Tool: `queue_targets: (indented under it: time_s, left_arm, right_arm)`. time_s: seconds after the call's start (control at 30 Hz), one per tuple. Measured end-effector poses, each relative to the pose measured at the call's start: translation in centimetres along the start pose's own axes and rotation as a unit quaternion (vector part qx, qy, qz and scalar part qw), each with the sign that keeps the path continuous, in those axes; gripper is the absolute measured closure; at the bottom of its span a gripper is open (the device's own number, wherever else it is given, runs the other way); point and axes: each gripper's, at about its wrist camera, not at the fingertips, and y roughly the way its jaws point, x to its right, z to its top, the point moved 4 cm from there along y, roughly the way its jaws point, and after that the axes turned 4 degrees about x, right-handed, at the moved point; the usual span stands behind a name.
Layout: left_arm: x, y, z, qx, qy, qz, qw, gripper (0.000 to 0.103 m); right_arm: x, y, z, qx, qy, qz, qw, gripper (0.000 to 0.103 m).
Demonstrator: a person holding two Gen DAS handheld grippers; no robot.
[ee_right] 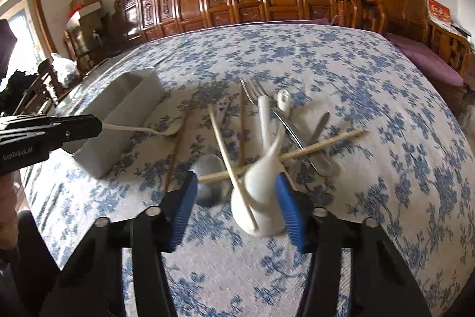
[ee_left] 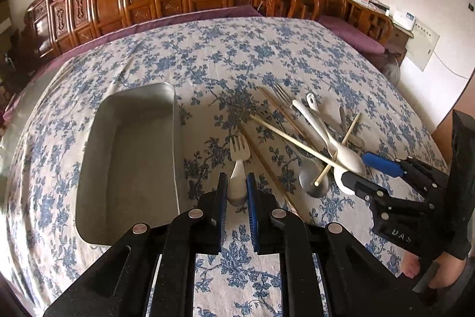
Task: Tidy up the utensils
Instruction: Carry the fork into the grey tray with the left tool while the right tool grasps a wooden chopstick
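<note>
Utensils are heaped on the floral tablecloth [ee_left: 207, 55], to the right of a grey metal tray [ee_left: 130, 156]. A metal fork [ee_left: 238, 165] is held by its handle between the narrowly set jaws of the left gripper [ee_left: 236, 192], its tines pointing away, just beside the tray's right wall. In the right wrist view, the fork is seen lifted clear of the cloth. The right gripper [ee_right: 237, 198] is seen with its jaws set wide around the pile: the bowls of two white ceramic spoons [ee_right: 261, 195] lie between the blue pads [ee_right: 289, 213], close to the right one, crossed by wooden chopsticks [ee_right: 282, 158]. A metal spoon [ee_right: 210, 180] lies near the left pad.
</note>
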Motion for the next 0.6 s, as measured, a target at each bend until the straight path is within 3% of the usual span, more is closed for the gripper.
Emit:
queue_targets:
  time_s: [0.17, 0.37, 0.6]
  left_arm:
    - [-0.2, -1.0, 0.9, 0.018, 0.001, 0.001, 0.9998, 0.092]
    - [-0.3, -2.2, 1.9, 0.037, 0.003, 0.007, 0.9993, 0.092]
    - [-0.9, -3.0, 2.0, 0.043, -0.002, 0.007, 0.9991, 0.092]
  right_arm:
    - [-1.4, 1.5, 2.1, -0.014, -0.044, 0.015, 0.999, 0.061]
    - [-1.8, 4.9, 3.1, -0.066, -0.078, 0.016, 0.995, 0.079]
    - [-2.3, 6.5, 3.0, -0.101, -0.105, 0.018, 0.989, 0.085]
